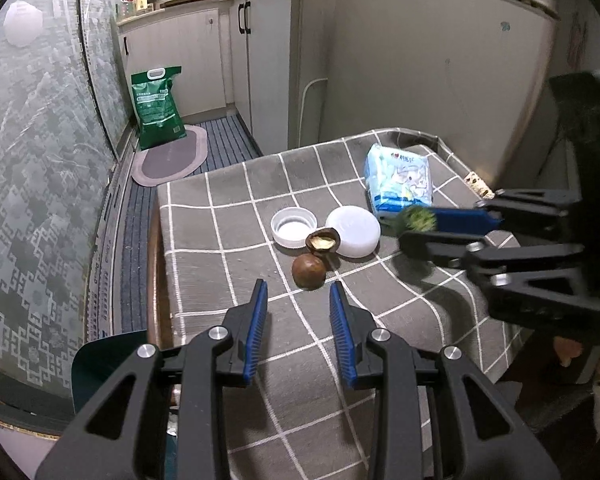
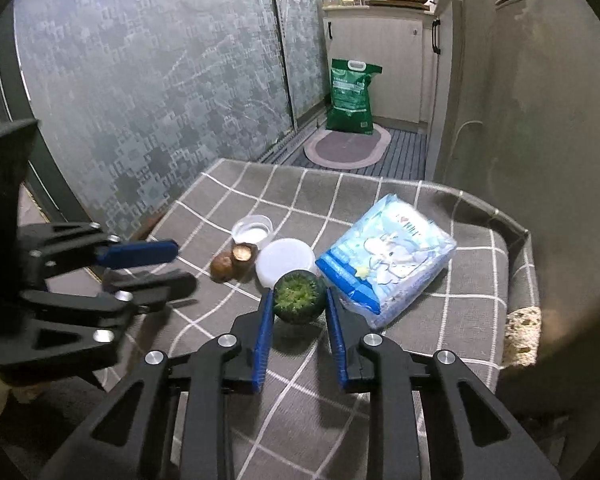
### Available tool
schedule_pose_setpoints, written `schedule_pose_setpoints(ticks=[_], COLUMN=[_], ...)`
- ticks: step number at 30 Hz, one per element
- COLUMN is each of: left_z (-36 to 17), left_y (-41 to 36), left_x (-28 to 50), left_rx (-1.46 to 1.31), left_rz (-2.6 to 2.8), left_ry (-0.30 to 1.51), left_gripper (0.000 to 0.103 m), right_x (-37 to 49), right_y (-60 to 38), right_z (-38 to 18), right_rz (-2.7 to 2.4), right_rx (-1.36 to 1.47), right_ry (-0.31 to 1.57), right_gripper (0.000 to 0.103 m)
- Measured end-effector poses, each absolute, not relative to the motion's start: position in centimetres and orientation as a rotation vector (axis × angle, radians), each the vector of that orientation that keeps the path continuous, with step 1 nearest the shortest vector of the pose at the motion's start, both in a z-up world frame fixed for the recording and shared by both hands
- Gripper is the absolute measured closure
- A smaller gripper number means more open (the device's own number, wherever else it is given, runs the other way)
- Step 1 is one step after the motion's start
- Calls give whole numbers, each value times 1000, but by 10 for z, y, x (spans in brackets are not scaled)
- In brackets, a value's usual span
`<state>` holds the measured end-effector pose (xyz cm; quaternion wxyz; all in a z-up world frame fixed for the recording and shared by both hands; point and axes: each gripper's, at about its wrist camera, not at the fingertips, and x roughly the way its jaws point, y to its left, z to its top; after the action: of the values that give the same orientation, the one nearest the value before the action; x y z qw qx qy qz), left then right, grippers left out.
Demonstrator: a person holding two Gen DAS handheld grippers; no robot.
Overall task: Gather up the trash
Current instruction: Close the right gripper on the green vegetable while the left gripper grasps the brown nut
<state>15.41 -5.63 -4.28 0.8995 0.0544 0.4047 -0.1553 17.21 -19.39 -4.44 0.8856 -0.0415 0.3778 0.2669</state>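
Observation:
My right gripper (image 2: pixel 298 300) is shut on a round green fruit husk (image 2: pixel 299 297), held just above the grey checked tablecloth (image 2: pixel 400 360); it also shows in the left wrist view (image 1: pixel 418 220). My left gripper (image 1: pixel 299 294) is open and empty, a short way in front of a whole brown nut (image 1: pixel 309 271). A cracked nut shell (image 1: pixel 322 241) lies behind it, between a white open cap (image 1: pixel 293 226) and a white round lid (image 1: pixel 354 230).
A blue tissue pack (image 1: pixel 400 182) lies at the table's far right. A dark green bin rim (image 1: pixel 100 356) shows below the table's left edge. On the floor are a green sack (image 1: pixel 158 108) and an oval mat (image 1: pixel 172 158). Cabinets and a fridge stand behind.

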Motion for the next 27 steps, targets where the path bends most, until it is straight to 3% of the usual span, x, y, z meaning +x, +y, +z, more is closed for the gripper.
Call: schedule_pose_setpoints(ticks=[18, 24, 27], left_z=[-53, -52, -53], left_y=[-69, -74, -73], left_x=[173, 176, 178], left_rx=[134, 149, 150], left_rz=[-305, -314, -312], left_ry=[856, 861, 860], left_gripper=[69, 81, 81], right_x=[160, 160, 159], right_y=[-221, -221, -222], right_z=[-31, -30, -30], right_rz=[546, 544, 542], right_rx=[-38, -42, -43], right_ry=[749, 751, 752], right_gripper=[77, 77, 77])
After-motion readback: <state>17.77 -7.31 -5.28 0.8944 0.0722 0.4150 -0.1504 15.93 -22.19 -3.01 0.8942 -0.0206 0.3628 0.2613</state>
